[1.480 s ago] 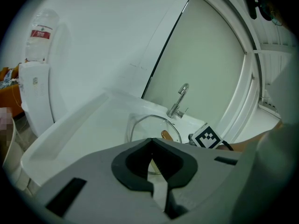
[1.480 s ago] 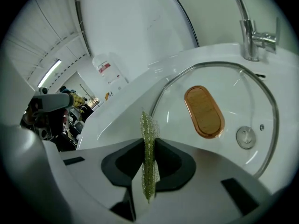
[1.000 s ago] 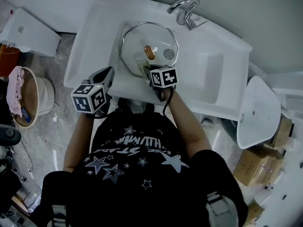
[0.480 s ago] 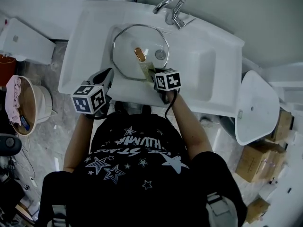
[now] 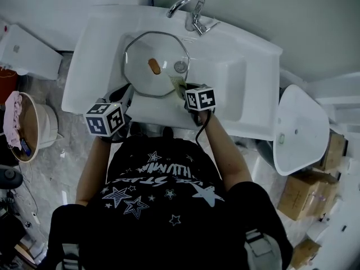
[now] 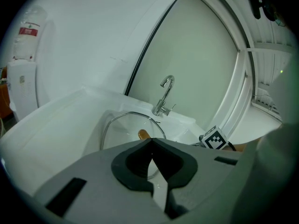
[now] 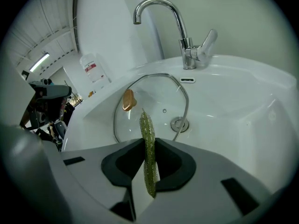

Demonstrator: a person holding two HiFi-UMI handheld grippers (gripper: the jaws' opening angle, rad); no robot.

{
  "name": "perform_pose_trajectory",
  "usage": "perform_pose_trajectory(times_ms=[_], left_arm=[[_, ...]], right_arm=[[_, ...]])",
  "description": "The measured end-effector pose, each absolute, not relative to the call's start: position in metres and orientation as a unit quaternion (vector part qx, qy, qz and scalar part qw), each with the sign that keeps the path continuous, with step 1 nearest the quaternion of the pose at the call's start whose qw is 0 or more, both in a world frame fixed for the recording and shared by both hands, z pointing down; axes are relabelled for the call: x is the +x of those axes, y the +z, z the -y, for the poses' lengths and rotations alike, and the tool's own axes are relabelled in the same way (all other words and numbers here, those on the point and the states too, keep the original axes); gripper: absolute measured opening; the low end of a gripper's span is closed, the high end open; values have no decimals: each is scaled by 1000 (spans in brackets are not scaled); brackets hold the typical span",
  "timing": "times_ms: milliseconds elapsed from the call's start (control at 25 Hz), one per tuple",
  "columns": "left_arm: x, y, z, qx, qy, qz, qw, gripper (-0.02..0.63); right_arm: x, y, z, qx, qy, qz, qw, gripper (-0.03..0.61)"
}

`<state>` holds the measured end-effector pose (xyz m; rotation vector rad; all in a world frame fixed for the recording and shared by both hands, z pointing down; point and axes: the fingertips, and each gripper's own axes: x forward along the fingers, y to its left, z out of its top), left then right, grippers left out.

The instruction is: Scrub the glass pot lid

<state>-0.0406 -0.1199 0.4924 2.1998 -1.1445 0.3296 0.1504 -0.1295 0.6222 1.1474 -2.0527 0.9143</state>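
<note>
Right tongs, pinching a green scouring pad, slid rimward on the octagonal glass pot lid; left tongs pressed together. Lid is likely slippery and brittle; steady it by its brown knob.

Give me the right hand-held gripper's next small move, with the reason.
Probably lower the right hand-held gripper so its green scouring pad presses onto the glass lid. The pad is clamped edge-on in the jaws at the lid's near edge, and whether it touches the lid is unclear.

- The glass pot lid lies in the sink, below the faucet.
- The right gripper holds a green scrub pad at the lid's near rim.
- The left gripper hangs over the sink's front edge.
</note>
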Motion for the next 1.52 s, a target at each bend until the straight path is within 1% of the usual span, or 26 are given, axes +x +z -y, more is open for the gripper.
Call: perform_pose_trajectory(times_ms=[160, 360, 600, 960, 1160, 1360, 1520], left_arm=[[-29, 492, 109, 827, 124, 449, 316, 8], [-24, 494, 93, 811, 118, 477, 319, 8], [-29, 504, 62, 789, 116, 502, 335, 8], [-44, 511, 26, 773, 111, 525, 338, 8], [-67, 510, -2, 756, 94, 548, 346, 8], [-90, 509, -40, 735, 74, 574, 353, 8], [-98, 508, -73, 728, 66, 586, 351, 8]], right_arm=[[159, 615, 124, 425, 346, 783, 294, 64], [156, 605, 118, 386, 272, 815, 335, 64], [144, 593, 117, 366, 267, 834, 315, 64], [136, 587, 108, 349, 257, 845, 313, 64], [130, 577, 100, 353, 253, 844, 313, 64], [109, 567, 79, 340, 257, 852, 304, 64], [93, 552, 59, 333, 234, 864, 296, 64]])
